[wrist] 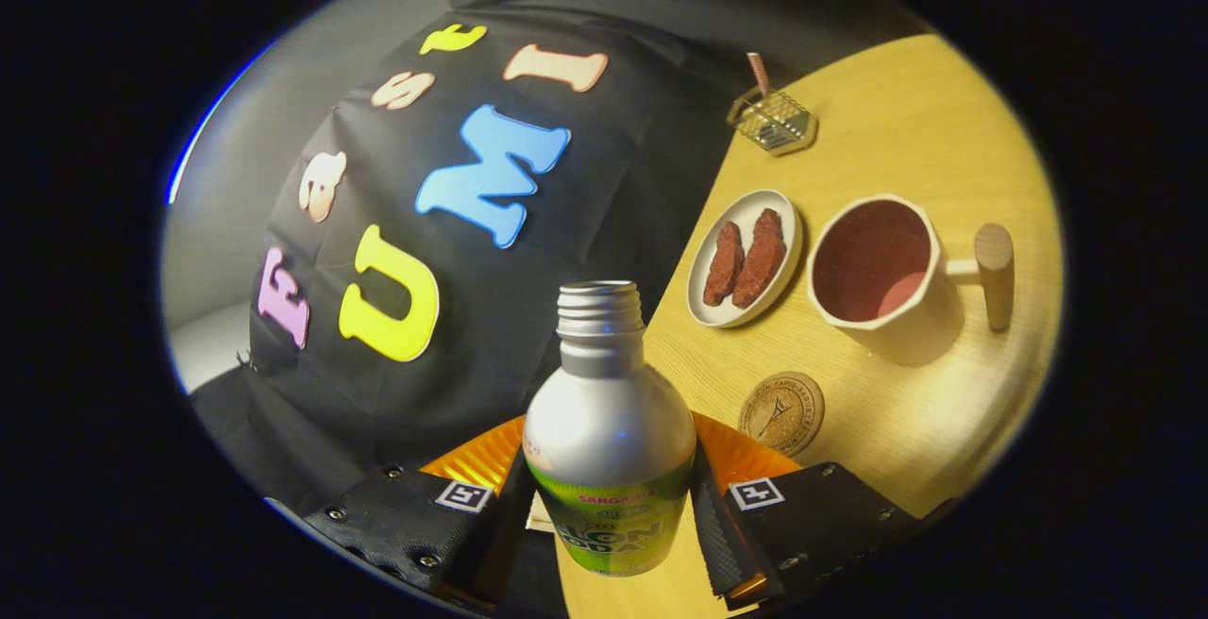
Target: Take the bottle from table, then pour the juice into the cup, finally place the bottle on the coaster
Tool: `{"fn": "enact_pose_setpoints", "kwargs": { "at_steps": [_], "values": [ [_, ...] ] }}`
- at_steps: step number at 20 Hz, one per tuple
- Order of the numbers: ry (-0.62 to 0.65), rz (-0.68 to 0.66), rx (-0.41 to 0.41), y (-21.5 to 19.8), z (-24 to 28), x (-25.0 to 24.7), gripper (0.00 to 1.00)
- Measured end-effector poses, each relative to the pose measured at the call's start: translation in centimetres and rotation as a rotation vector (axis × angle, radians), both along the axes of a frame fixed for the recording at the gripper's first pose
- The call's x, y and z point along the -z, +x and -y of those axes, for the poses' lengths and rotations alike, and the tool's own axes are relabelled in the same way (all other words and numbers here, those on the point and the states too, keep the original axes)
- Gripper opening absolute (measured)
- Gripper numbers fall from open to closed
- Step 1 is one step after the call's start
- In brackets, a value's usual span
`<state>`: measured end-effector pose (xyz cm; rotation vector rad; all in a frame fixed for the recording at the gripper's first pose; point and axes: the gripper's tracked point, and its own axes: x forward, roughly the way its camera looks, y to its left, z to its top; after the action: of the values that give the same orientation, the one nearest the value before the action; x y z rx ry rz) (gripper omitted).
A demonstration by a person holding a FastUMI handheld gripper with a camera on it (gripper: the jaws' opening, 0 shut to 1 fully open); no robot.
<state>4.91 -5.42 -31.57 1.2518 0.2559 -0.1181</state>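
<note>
A silver bottle (609, 430) with a green label and an uncapped threaded neck stands between my two fingers, and my gripper (609, 515) is shut on its body. The whole view is tilted, so the wooden table (906, 128) slants. Beyond the fingers to the right lies a round cork coaster (781, 412). Farther off stands a white cup (878, 265) with a wooden handle and a reddish inside. The bottle's mouth points away from the cup.
A small white plate (783, 289) with two reddish-brown pieces of food sits just left of the cup. A wire basket (772, 119) with a striped stick stands at the table's far end. The booth wall hangs along the table's left edge.
</note>
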Motion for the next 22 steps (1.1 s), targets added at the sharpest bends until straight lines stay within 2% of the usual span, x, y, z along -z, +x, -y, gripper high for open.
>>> {"fn": "enact_pose_setpoints", "kwargs": {
  "at_steps": [3,9,14,18,22],
  "values": [
    [0.133,-0.004,0.036,-0.2,0.5,0.4,0.76],
    [0.254,0.015,0.072,0.3,1.5,-0.1,0.76],
    [0.381,0.009,0.14,0.2,2.2,0.3,0.76],
    [0.446,0.013,0.142,0.7,2.4,0.1,0.76],
    [0.516,0.009,0.179,1.3,3.3,0.2,0.76]
  ]
}}
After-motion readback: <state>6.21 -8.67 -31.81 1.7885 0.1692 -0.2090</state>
